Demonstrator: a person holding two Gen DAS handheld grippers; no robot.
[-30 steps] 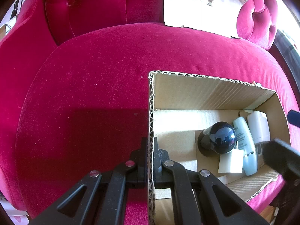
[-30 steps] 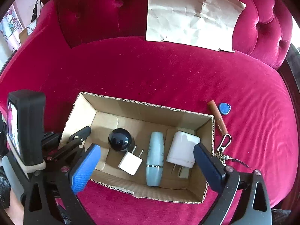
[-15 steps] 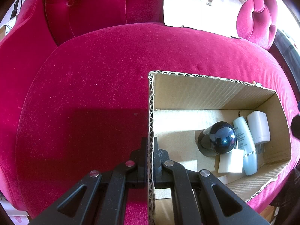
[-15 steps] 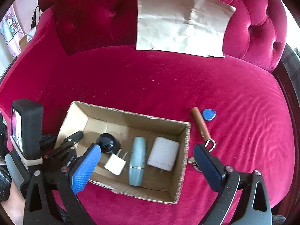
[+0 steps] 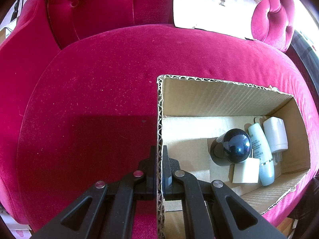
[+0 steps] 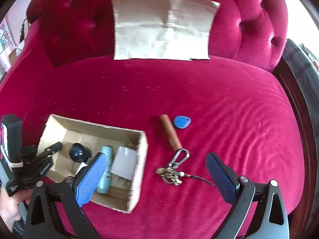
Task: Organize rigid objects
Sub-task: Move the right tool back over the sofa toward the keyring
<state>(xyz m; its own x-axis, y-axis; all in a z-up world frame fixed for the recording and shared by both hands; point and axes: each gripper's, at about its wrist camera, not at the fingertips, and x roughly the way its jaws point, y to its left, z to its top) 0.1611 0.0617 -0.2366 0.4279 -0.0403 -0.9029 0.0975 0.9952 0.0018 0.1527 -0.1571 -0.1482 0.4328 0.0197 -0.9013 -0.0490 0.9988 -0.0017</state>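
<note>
The right claw has black linkage arms, silver screws and blue dimpled pads.

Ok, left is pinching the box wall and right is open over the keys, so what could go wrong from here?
1. The keys lie in a loose bunch with a clip and thin cord; the right tongs may catch only part.
2. The left tongs grip just one wall of the box; a bump could tip it.
3. The tube and blue tag sit close by and could get knocked.

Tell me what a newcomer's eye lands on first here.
The crimson velvet sofa fills both views. On its seat sits an open cardboard box, its left wall pinched by the left tool. Beside the box lies a key bunch, between the right tool's open blue pads.
</note>
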